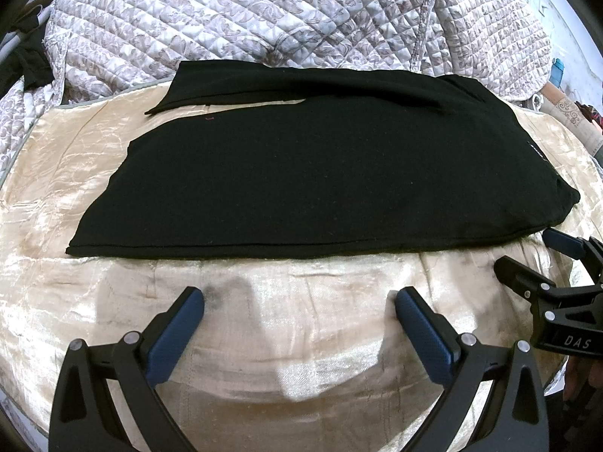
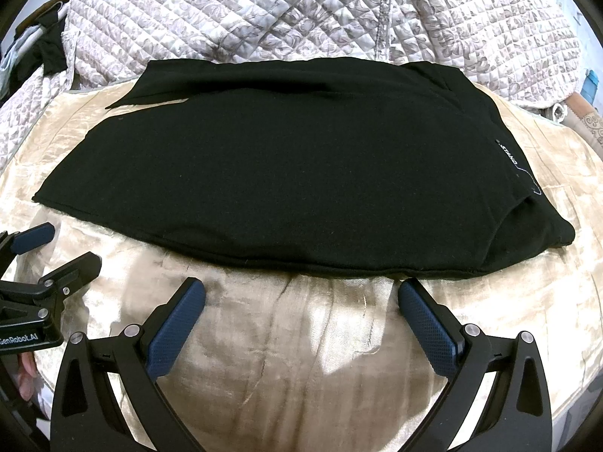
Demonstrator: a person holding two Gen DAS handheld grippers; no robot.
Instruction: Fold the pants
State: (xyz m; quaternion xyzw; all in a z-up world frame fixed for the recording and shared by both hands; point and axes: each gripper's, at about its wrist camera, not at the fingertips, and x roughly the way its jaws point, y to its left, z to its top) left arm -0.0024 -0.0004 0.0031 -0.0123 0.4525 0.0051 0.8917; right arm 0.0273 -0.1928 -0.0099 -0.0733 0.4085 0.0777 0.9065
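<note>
Black pants [image 1: 301,173] lie flat on a cream satin sheet [image 1: 286,324], legs side by side pointing left, waist at the right with a small white label [image 2: 509,155]. They also show in the right wrist view [image 2: 286,173]. My left gripper [image 1: 299,299] is open and empty, hovering over the sheet just short of the pants' near edge. My right gripper [image 2: 301,290] is open and empty, its fingertips almost at the near edge by the waist end. The right gripper shows in the left view [image 1: 527,252]; the left gripper shows in the right view [image 2: 56,245].
A quilted floral bedspread [image 1: 264,26] is heaped behind the pants. Dark cloth hangs on a rail at the far left [image 1: 30,64]. Cream sheet extends left and in front of the pants. Patterned items sit at the far right [image 1: 569,109].
</note>
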